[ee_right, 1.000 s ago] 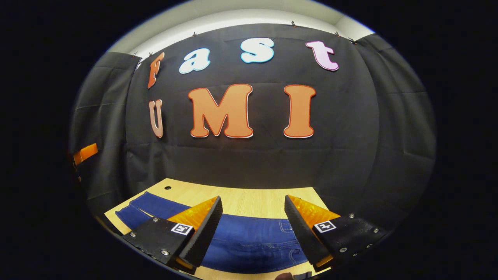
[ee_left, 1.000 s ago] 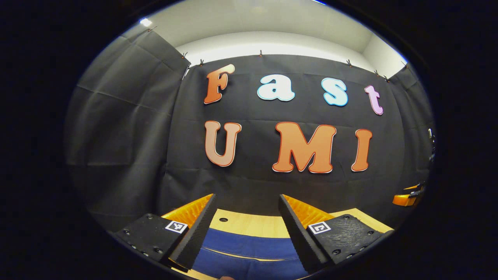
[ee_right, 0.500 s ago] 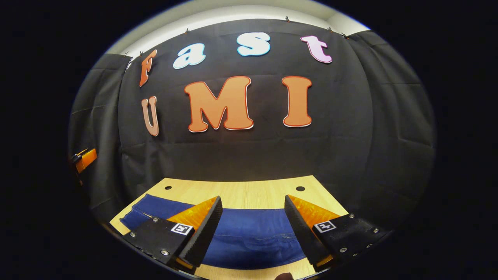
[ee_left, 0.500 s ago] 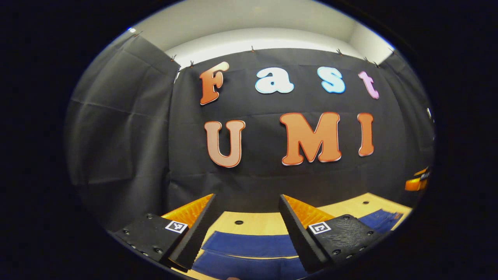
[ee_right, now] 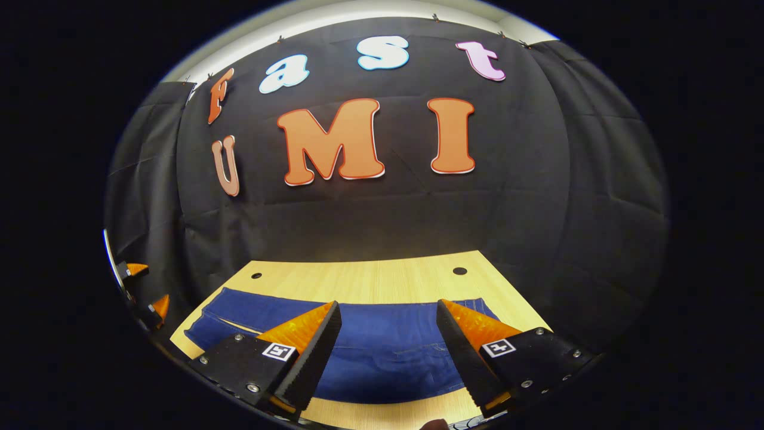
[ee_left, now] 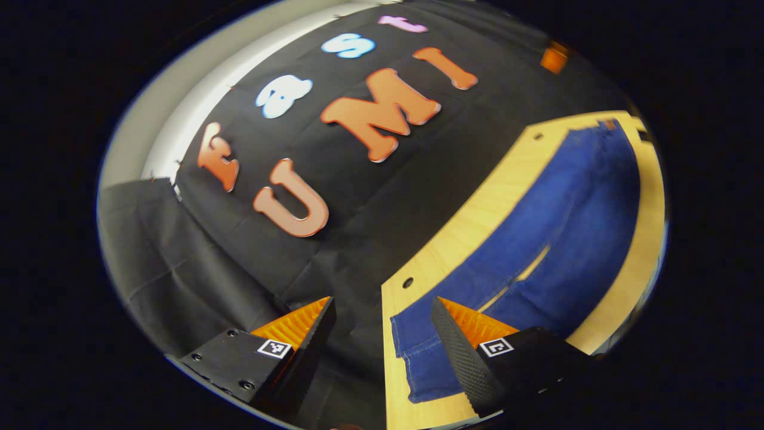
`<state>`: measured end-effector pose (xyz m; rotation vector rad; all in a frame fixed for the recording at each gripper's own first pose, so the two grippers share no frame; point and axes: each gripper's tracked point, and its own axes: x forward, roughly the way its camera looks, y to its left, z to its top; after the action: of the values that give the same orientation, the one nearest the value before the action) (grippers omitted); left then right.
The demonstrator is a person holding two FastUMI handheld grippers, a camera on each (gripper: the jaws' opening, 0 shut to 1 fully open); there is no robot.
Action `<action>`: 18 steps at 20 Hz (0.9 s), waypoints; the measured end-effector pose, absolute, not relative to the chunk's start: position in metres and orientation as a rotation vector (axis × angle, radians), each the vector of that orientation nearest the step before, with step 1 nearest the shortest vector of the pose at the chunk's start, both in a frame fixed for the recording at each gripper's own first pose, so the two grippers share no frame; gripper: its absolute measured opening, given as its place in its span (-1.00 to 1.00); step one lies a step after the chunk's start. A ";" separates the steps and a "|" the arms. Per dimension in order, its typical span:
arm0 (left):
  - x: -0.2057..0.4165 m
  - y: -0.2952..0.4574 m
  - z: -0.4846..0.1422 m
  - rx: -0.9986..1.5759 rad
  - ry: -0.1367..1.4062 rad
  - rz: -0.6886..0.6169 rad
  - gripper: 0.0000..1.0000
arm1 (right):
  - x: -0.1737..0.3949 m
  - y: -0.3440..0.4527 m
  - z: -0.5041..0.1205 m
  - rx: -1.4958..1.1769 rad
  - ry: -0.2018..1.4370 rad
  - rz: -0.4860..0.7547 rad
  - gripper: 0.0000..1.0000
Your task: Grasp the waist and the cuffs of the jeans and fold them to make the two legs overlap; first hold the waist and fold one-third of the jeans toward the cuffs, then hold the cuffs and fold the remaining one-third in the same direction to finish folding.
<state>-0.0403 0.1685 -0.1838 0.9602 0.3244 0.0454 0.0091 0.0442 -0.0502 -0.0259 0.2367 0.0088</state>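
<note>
Blue jeans (ee_left: 555, 239) lie flat along the wooden table (ee_left: 471, 233), with a thin strip of table showing between the two legs. The cuffs (ee_left: 418, 358) are nearest in the left gripper view and the waist (ee_left: 603, 134) is at the far end. My left gripper (ee_left: 382, 310) is open and hangs tilted over the table's end, its right-hand finger over the cuffs, holding nothing. In the right gripper view the jeans (ee_right: 382, 352) stretch across the table. My right gripper (ee_right: 388, 310) is open above their waist half and apart from the cloth.
The table (ee_right: 370, 280) has small round holes (ee_right: 459, 270) near its back edge, and the black cloth wall hangs right behind it. The left gripper (ee_right: 146, 286) shows at the far left of the right gripper view. The right gripper (ee_left: 555, 57) shows far off in the left gripper view.
My left gripper has swung out to the cuff end of the table and rolled, so its view is tilted. My right gripper has pulled back a little, showing more table.
</note>
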 end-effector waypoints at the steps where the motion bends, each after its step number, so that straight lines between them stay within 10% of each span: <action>1: -0.049 0.168 -0.207 0.984 0.361 0.017 0.96 | 0.008 0.041 -0.055 -0.018 0.254 0.000 0.95; 18: -0.100 0.211 -0.396 1.439 0.791 -0.431 0.97 | -0.004 0.030 -0.102 0.031 0.380 -0.018 0.95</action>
<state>-0.1004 0.2105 -0.3955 1.4385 0.7908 -0.4309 -0.0037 0.0304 -0.1016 0.0309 0.3799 -0.0183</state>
